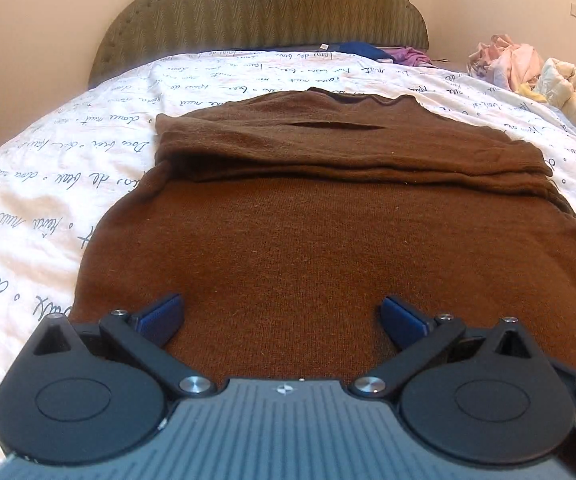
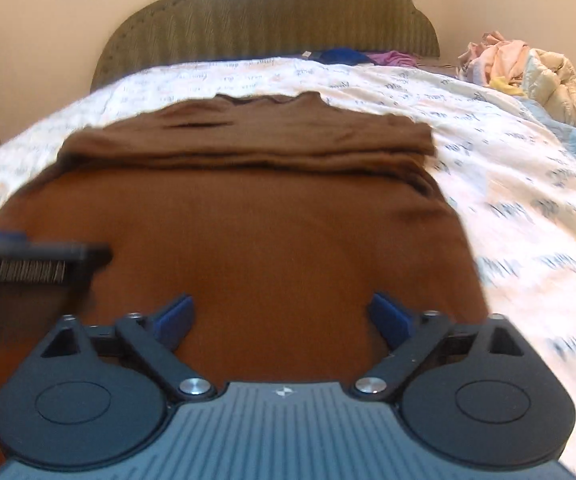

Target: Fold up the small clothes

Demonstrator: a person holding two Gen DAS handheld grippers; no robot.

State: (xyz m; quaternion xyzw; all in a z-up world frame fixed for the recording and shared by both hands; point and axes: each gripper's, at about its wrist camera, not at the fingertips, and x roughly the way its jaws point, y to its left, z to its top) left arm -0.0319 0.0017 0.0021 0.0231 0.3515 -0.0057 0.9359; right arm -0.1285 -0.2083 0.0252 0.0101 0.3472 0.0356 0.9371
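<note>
On the bed's script-printed white duvet (image 1: 247,76) lies a brown knit sweater (image 1: 308,240), flat, its sleeves folded across the chest in a band at the far end, neckline towards the green upholstered headboard (image 1: 263,8). Left gripper (image 1: 281,314) hovers over the sweater's near hem with blue pads spread wide, nothing between them. Right gripper (image 2: 281,312) does likewise just to the right, jaws wide and empty. A heap of pale clothes (image 2: 520,64) sits far right
</note>
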